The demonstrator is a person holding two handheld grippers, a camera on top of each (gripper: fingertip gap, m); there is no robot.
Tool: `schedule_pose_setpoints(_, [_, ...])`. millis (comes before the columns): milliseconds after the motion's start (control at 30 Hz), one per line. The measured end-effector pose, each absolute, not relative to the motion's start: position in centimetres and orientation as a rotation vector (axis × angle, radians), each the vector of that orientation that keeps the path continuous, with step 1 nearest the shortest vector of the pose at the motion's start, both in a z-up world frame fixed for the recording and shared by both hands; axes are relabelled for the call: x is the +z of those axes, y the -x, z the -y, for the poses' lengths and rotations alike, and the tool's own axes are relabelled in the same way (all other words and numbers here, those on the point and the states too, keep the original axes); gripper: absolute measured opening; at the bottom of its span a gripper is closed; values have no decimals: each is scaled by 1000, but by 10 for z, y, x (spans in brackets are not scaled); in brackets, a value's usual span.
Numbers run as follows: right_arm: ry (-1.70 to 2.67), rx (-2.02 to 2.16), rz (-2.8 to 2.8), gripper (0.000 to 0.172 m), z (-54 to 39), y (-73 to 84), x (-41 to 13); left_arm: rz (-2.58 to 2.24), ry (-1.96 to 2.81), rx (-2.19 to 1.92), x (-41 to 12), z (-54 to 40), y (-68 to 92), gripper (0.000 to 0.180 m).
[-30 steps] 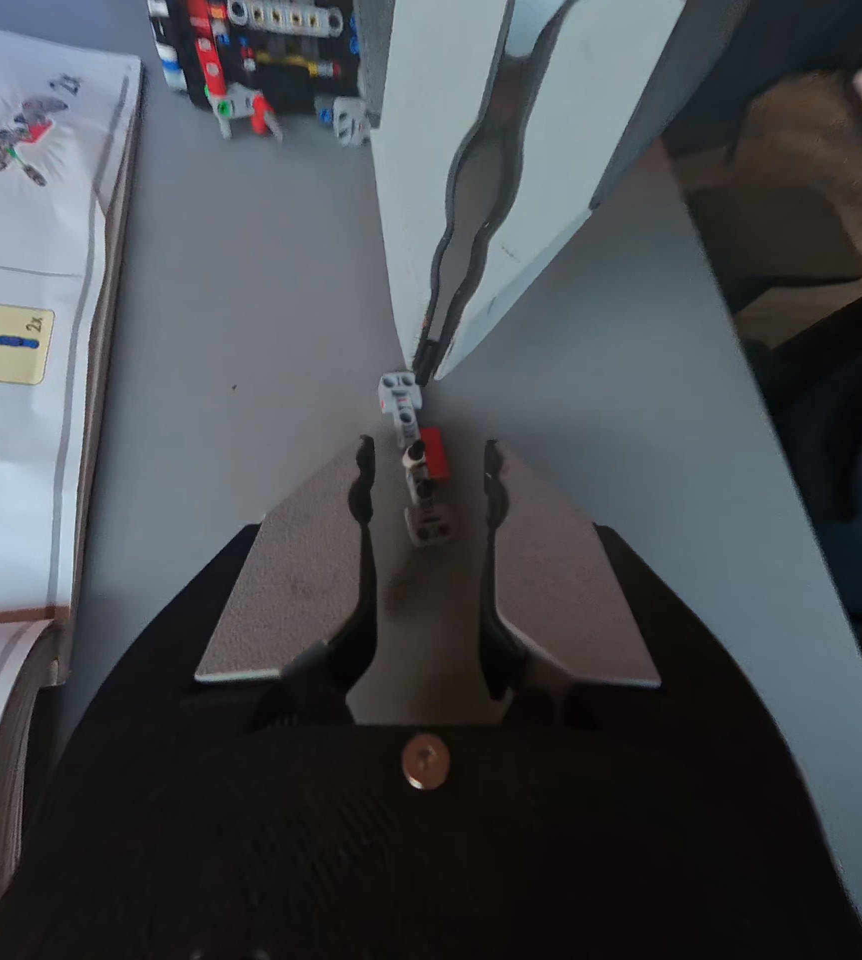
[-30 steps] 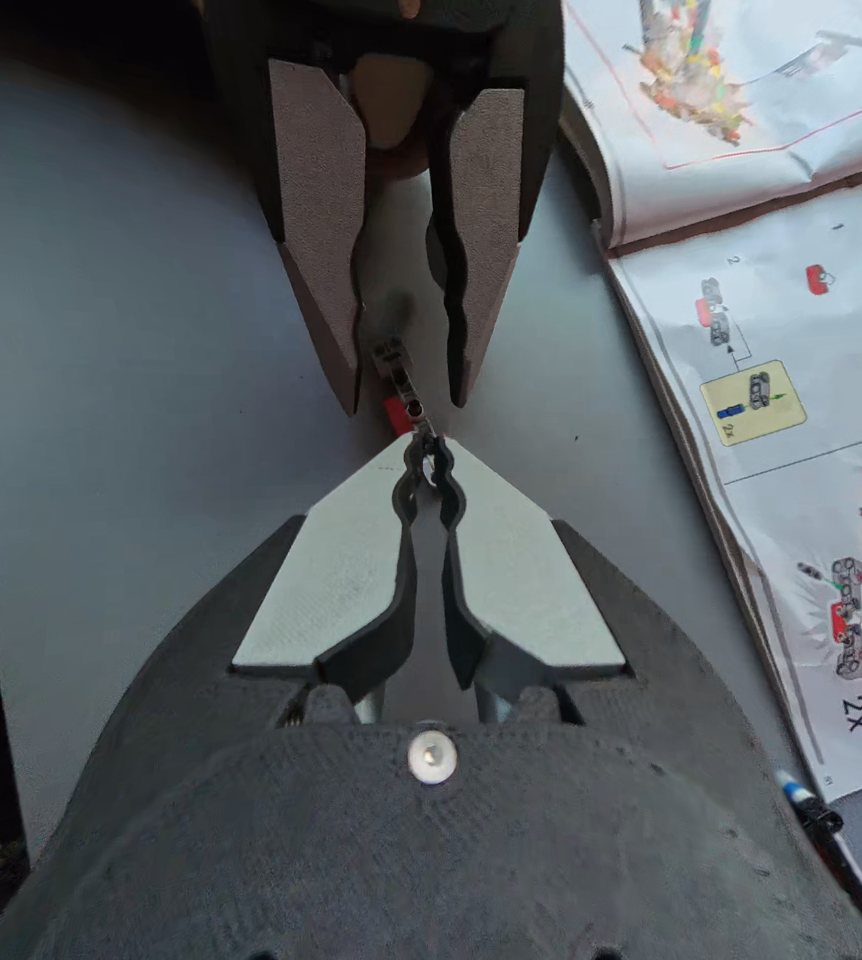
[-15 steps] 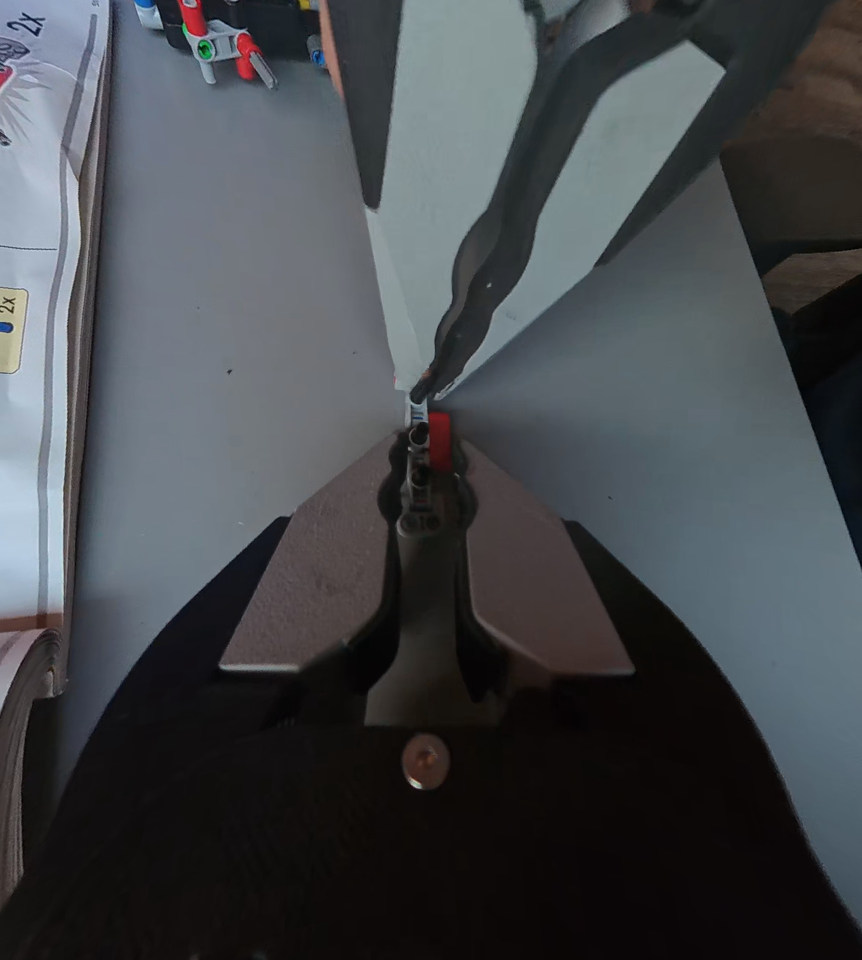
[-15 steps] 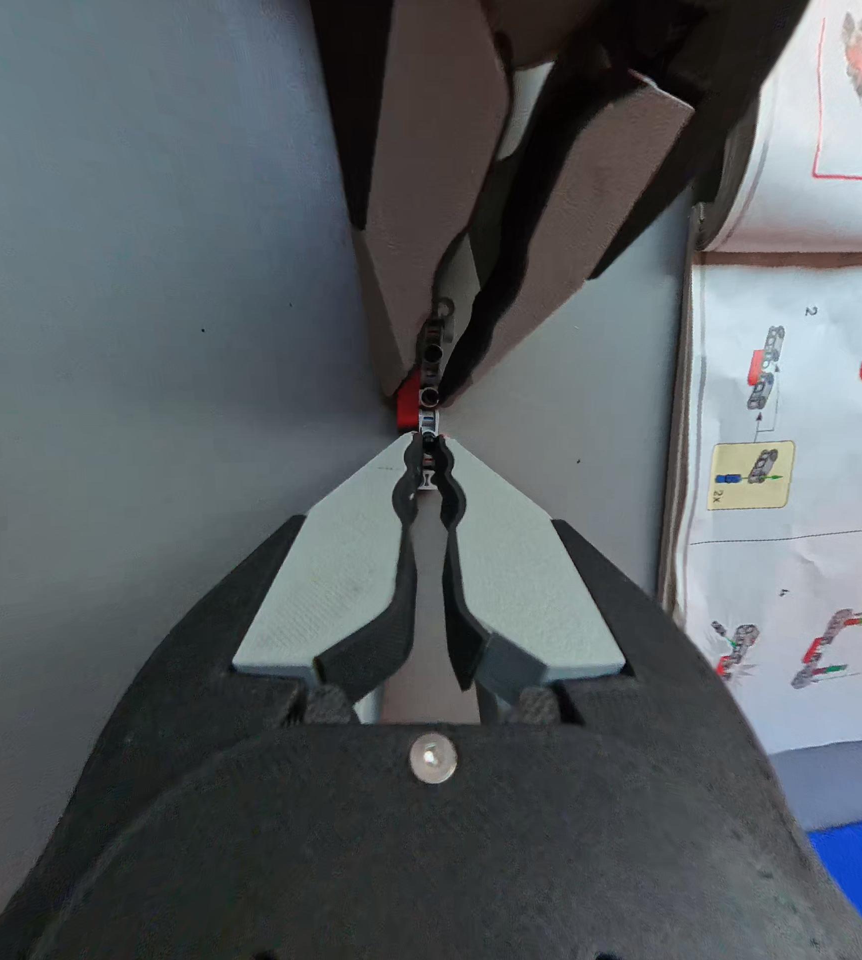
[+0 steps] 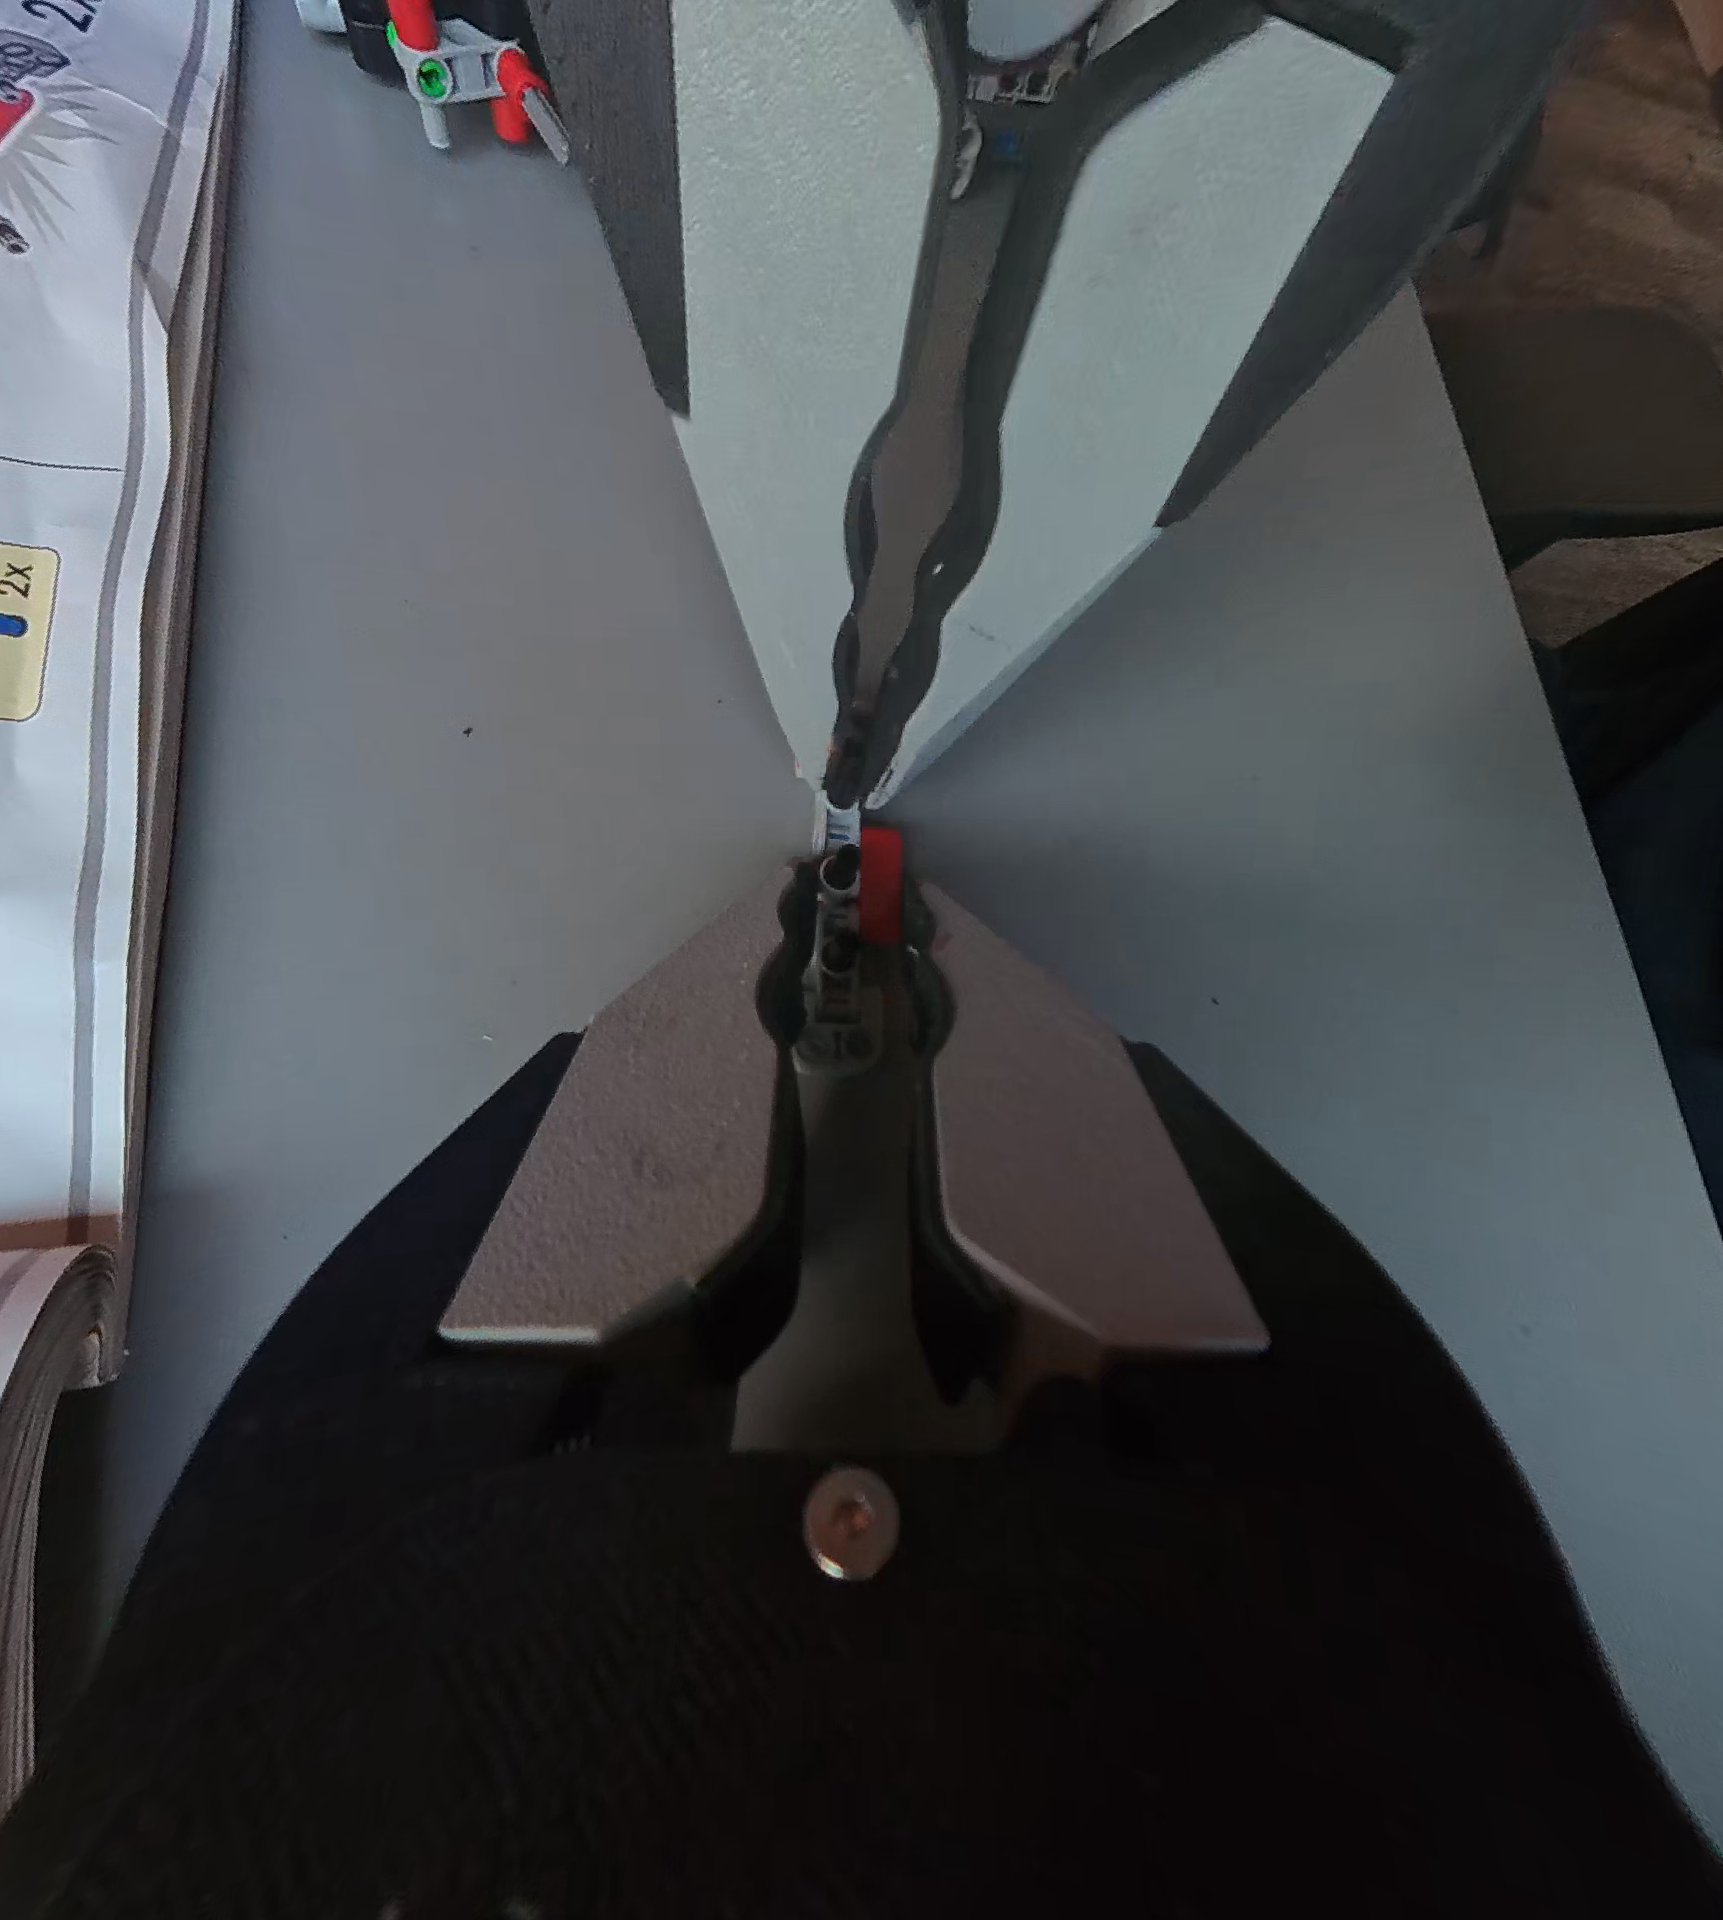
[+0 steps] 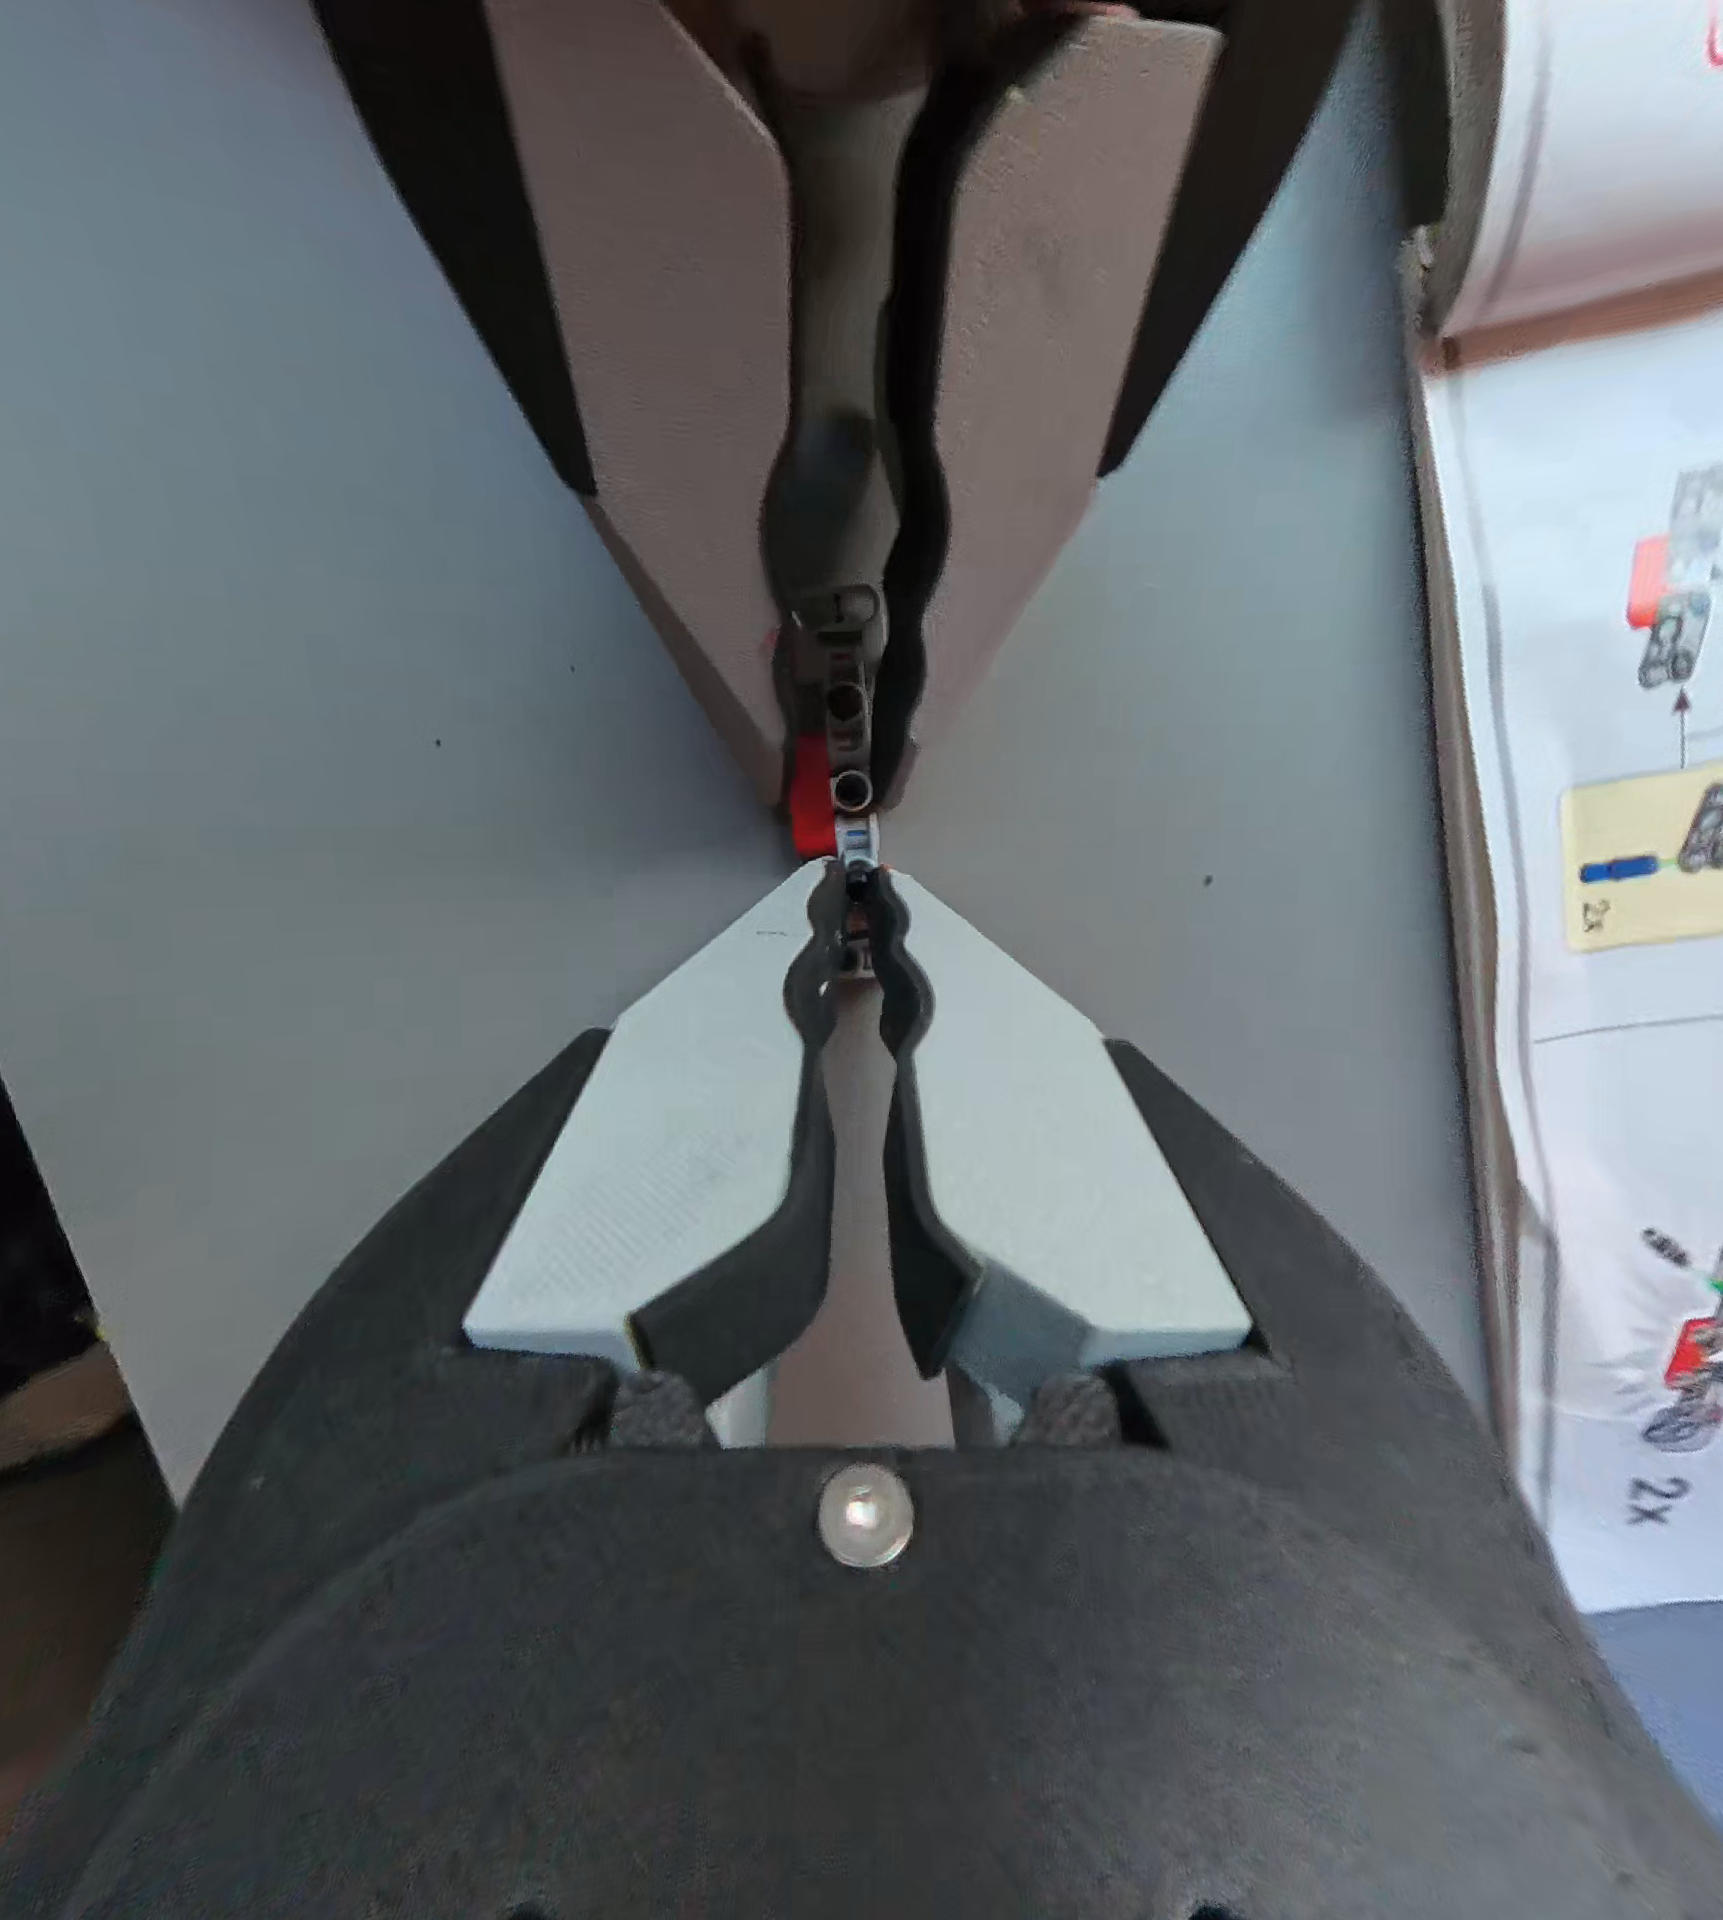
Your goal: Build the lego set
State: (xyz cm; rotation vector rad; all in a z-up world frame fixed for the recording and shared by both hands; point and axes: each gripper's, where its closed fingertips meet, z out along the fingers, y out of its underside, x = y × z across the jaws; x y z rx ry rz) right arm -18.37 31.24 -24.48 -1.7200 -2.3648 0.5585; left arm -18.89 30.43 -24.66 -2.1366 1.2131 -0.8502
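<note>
The two grippers meet tip to tip over the grey table, and a small toy-brick assembly spans both sets of tips. The left gripper, with brownish fingers, is closed down to a narrow gap on the grey beam of that assembly; the dark wavy pads press it from both sides. A red piece sits on the beam's right side, poking just past the left gripper's tips.

Straight ahead of it, the right gripper, with pale grey fingers, is pinched nearly closed on the other end of the same assembly, a small light-grey connector with a dark pin running back between its pads. The connector itself lies in the short space between the two grippers' tips.

Well off to the left gripper's left lies an open instruction booklet; from the right gripper it is off to the right. Farther ahead and left of the left gripper, beside the right gripper's body, lies a cluster of loose toy pieces in red, grey and green.
</note>
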Motion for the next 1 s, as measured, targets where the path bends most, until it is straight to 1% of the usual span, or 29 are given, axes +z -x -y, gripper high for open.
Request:
schedule_pose_setpoints(100, [1786,636,2274,2,-313,184,-245,-1207,2140,-851,-247,-304,189,13])
schedule_pose_setpoints(167, [1966,837,2165,2,-312,186,-245,-1205,2142,-855,-247,-304,189,13])
schedule_pose_setpoints(200, [1976,873,2152,2,-312,186,-245,-1207,2140,-848,-247,-304,189,13])
schedule_pose_setpoints(333, [1505,380,2478,2,-312,189,-247,-1193,2151,-857,-247,-305,189,13])
schedule_pose_setpoints(433, [1369,294,2546,3,-312,188,-247,-1192,2144,-841,-247,-305,189,13])
schedule_pose_setpoints(467, [1425,351,2527,3,-312,187,-247,-1196,2138,-827,-247,-306,188,14])
schedule_pose_setpoints(567, [1659,696,2354,2,-312,186,-247,-1198,2135,-824,-248,-306,186,14])
schedule_pose_setpoints(667, [1679,908,2185,2,-312,186,-245,-1200,2135,-826,-248,-306,186,14])
schedule_pose_setpoints(767, [1639,964,2115,2,-313,183,-241,-1197,2137,-832,-248,-306,186,13])
schedule_pose_setpoints(1000, [1607,923,2003,2,-317,186,-236,-1187,2140,-847,-246,-306,186,14])
